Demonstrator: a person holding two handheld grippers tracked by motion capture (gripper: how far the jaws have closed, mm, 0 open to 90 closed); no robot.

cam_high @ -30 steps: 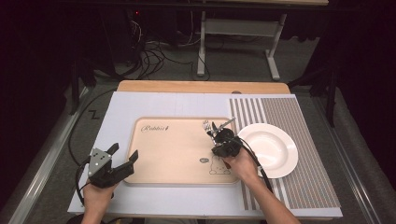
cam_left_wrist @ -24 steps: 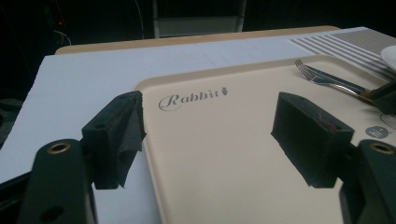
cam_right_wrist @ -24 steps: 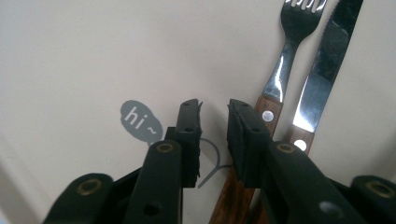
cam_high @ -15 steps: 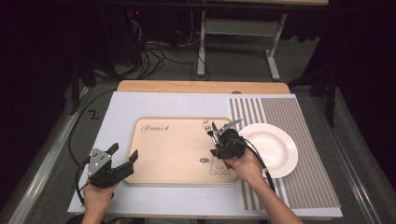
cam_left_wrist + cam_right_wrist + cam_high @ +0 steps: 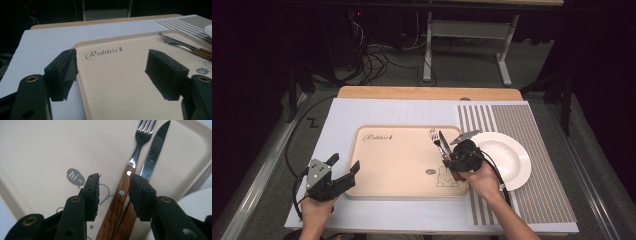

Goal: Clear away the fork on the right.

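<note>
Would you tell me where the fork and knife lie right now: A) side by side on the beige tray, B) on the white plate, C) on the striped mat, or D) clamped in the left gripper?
A: the fork and knife lie side by side on the beige tray.

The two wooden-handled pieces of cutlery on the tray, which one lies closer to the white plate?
The knife, with the plain pointed blade. It lies on the plate side of the fork, which has tines.

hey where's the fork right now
The fork lies on the tray's right side beside the knife, under the right gripper's open jaws.
</note>
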